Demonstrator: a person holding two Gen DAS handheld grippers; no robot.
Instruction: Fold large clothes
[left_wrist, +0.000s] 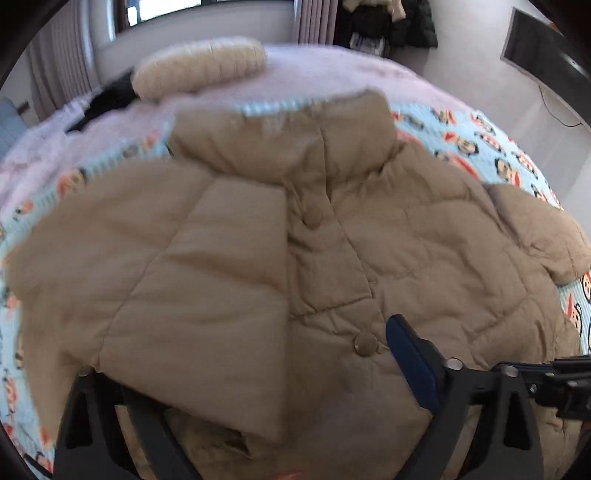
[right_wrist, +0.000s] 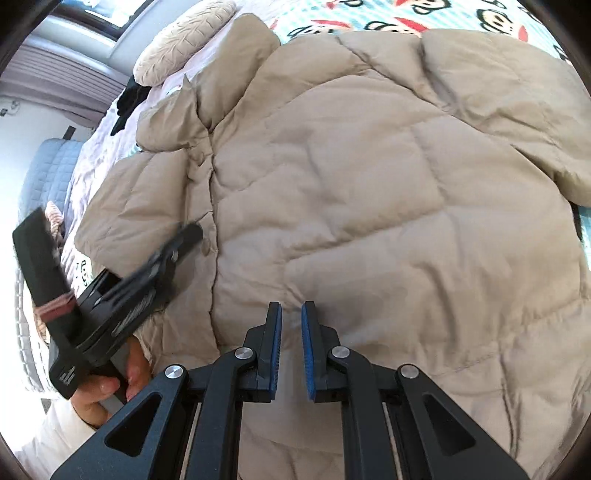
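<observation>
A tan puffer jacket (left_wrist: 295, 236) lies front up on the bed, collar away from me; it also fills the right wrist view (right_wrist: 369, 184). Its left sleeve (left_wrist: 192, 288) lies folded over the front and drapes over my left gripper's left finger. My left gripper (left_wrist: 258, 369) sits low over the jacket's front, jaws wide apart; only the right blue-padded finger (left_wrist: 410, 358) shows. It also appears in the right wrist view (right_wrist: 184, 240), blurred. My right gripper (right_wrist: 291, 314) hovers over the jacket's body, jaws slightly apart, holding nothing.
The bed carries a cartoon-print blue blanket (left_wrist: 480, 136) and a pale pink sheet (left_wrist: 295, 70). A cream pillow (left_wrist: 199, 70) and a dark garment (left_wrist: 107, 99) lie at the far side. A window and hanging clothes (left_wrist: 388, 26) stand behind.
</observation>
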